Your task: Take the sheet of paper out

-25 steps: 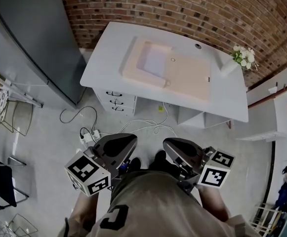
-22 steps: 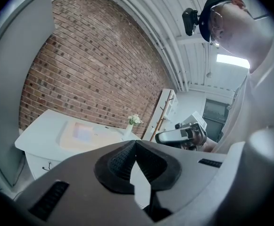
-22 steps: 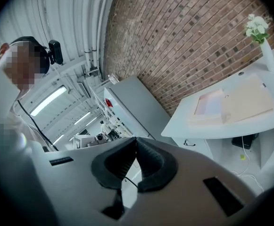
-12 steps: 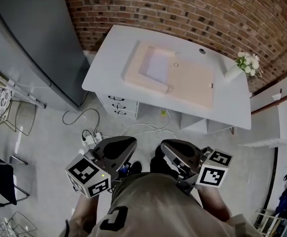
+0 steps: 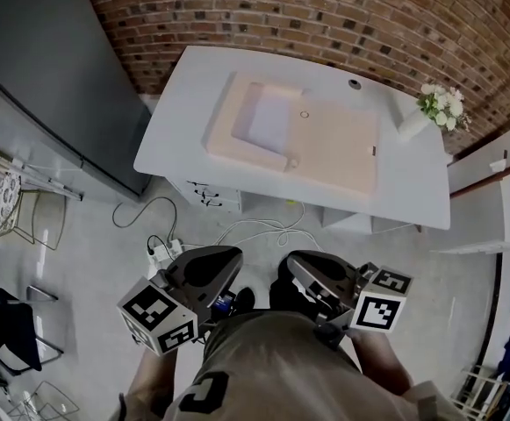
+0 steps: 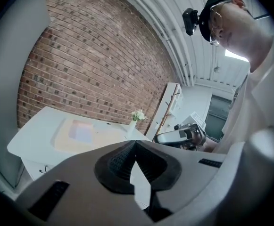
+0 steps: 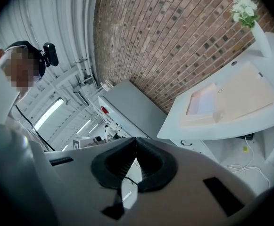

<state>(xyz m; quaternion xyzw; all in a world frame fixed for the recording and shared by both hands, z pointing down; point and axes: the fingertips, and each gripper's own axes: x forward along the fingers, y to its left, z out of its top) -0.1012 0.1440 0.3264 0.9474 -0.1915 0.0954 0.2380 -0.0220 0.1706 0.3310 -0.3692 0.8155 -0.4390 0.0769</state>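
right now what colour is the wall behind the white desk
The wall is red-brown brick with pale mortar; clearest in the head view.

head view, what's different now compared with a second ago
The desk sits slightly larger in frame; the person seems to have stepped towards it. Nothing gripped or released. The left hand-held gripper and the right hand-held gripper stay shut and empty; the sheet of paper lies unmoved.

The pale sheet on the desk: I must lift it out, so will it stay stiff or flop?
The sheet looks thin and flat, so probably floppy and light. It sits recessed in the beige holder, so pinching an edge may be awkward.
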